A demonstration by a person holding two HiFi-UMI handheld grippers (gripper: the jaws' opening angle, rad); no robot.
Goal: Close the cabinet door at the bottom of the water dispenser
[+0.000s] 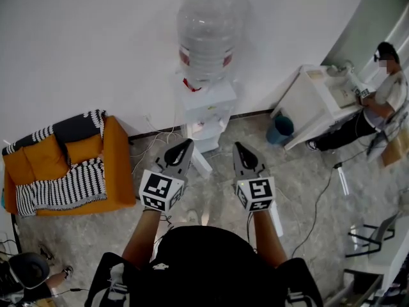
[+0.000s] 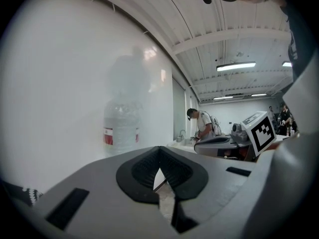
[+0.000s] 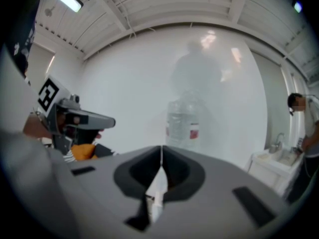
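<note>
A plain white wall (image 1: 96,43) closes the far side of the room, and a grey stone-patterned floor (image 1: 307,184) runs toward me with loose cables lying on it. Against the wall stands the white water dispenser (image 1: 208,107), with a large clear bottle (image 1: 206,37) bearing a red label seated on top.

At the dispenser's base the cabinet door (image 1: 200,161) is not closed. It juts out from the body as a narrow white panel angled toward me.

From the head view I see both grippers held out side by side in front of me, pointed at the dispenser. The left gripper (image 1: 184,147) sits just left of the open door and the right gripper (image 1: 240,149) just right of it, so the door appears between their tips. I cannot tell how far either is from it in depth.

In each gripper view the jaws are pressed together at the tips with nothing pinched between them, and the bottle stands ahead of them.

To the left, an orange sofa (image 1: 115,165) carries a black-and-white striped blanket (image 1: 57,187). To the right is a white desk (image 1: 313,98) with a blue bin (image 1: 280,130) beside it and a seated person (image 1: 383,101) at its far end.
</note>
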